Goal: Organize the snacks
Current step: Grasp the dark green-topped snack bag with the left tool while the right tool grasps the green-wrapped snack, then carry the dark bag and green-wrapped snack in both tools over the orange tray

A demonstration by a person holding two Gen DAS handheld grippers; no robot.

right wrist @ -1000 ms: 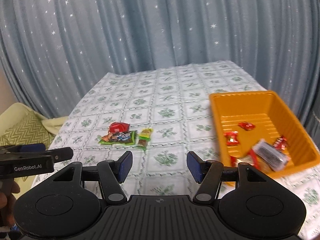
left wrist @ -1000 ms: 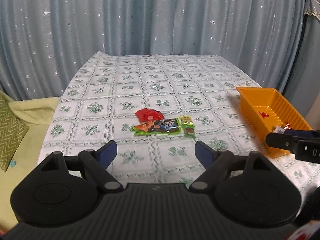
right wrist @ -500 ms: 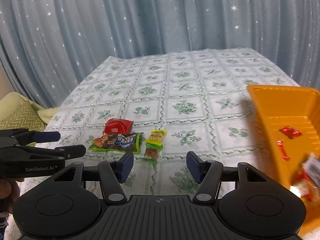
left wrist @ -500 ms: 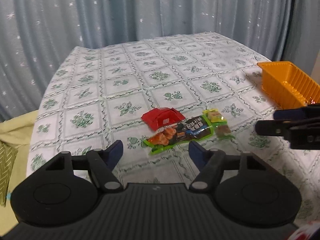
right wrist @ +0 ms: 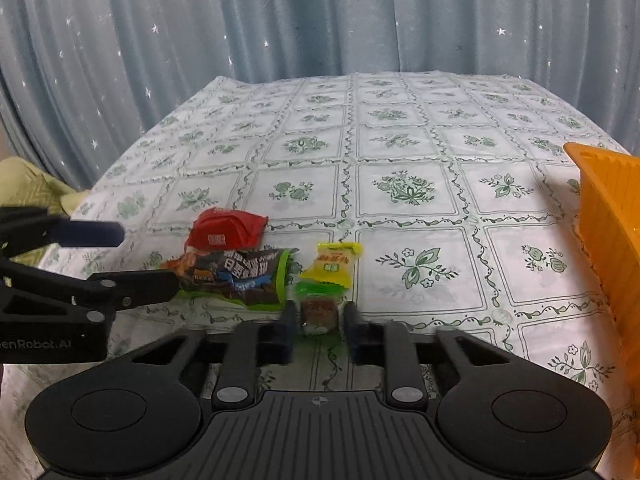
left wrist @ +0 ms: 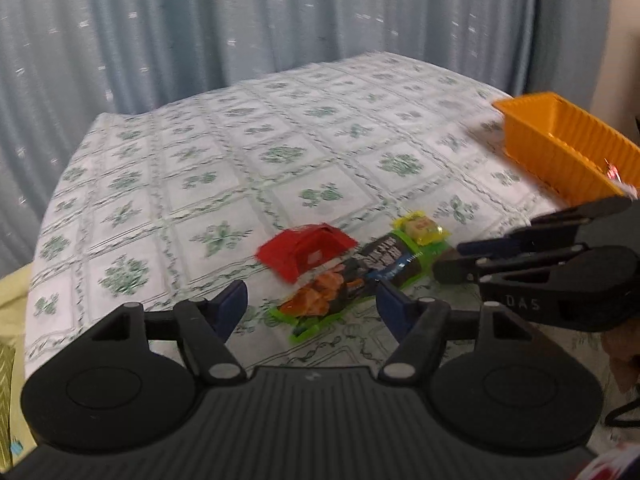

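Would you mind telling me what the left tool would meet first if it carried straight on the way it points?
Most likely the green and black snack packet, lying just ahead between the open left tool's fingers; depth is uncertain.

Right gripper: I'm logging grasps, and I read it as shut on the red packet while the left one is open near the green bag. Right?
Not quite. The right gripper is shut on the near end of the yellow-green packet, not the red packet, as the right wrist view shows. The left gripper is open near the green bag.
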